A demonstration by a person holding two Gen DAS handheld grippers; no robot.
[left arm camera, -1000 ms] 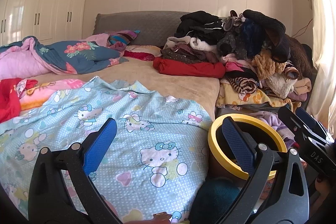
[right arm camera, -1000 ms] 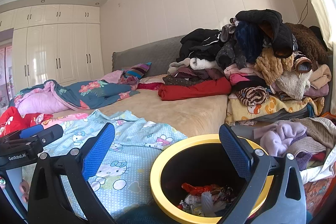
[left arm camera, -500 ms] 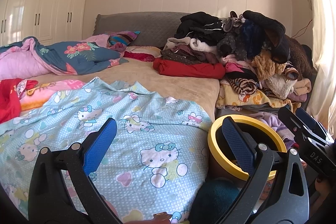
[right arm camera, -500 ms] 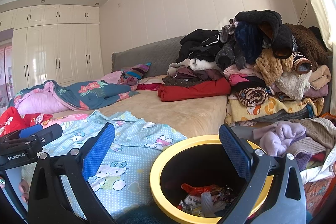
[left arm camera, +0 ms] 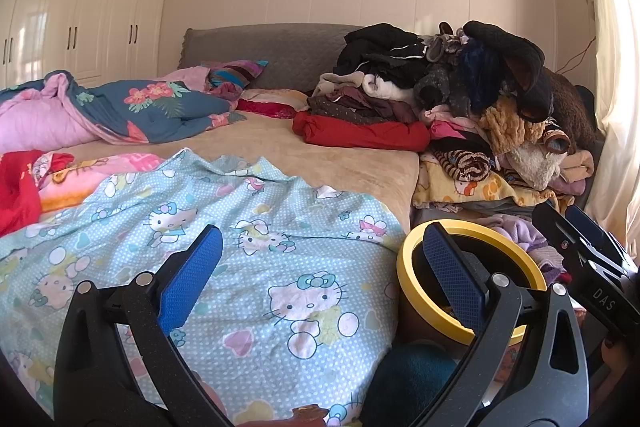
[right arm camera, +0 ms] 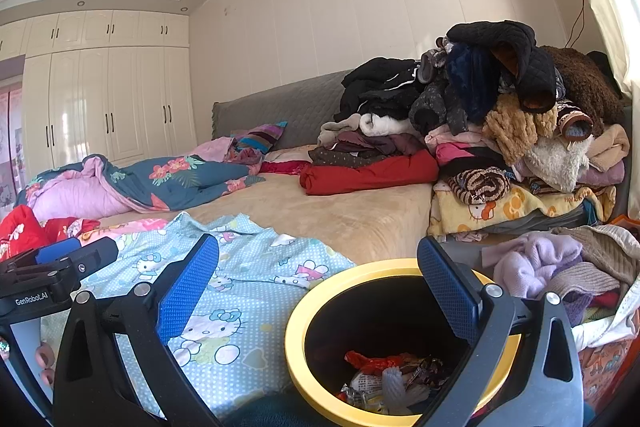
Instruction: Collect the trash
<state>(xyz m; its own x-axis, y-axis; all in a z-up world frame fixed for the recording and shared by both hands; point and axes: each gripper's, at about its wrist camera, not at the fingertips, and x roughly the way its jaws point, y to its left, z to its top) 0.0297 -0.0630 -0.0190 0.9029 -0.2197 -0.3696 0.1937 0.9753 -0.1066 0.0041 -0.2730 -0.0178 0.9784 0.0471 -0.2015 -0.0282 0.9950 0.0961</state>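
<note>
left gripper (left arm camera: 320, 267): fingers (left arm camera: 188, 279) spread wide, nothing between them | below: blue cartoon-cat sheet (left arm camera: 248, 251) on the bed (left arm camera: 320, 155) | bin (left arm camera: 472, 283): yellow rim, just beside bed edge, behind the right-hand finger | right gripper (left arm camera: 580, 247): black, at far right | clothes pile (left arm camera: 460, 99): heaped beyond bin

Left black two-finger gripper with blue textured pads (left arm camera: 320, 267): jaws wide apart, empty, level | Right black two-finger gripper with blue textured pads (right arm camera: 318, 269): jaws wide apart, empty, level
</note>
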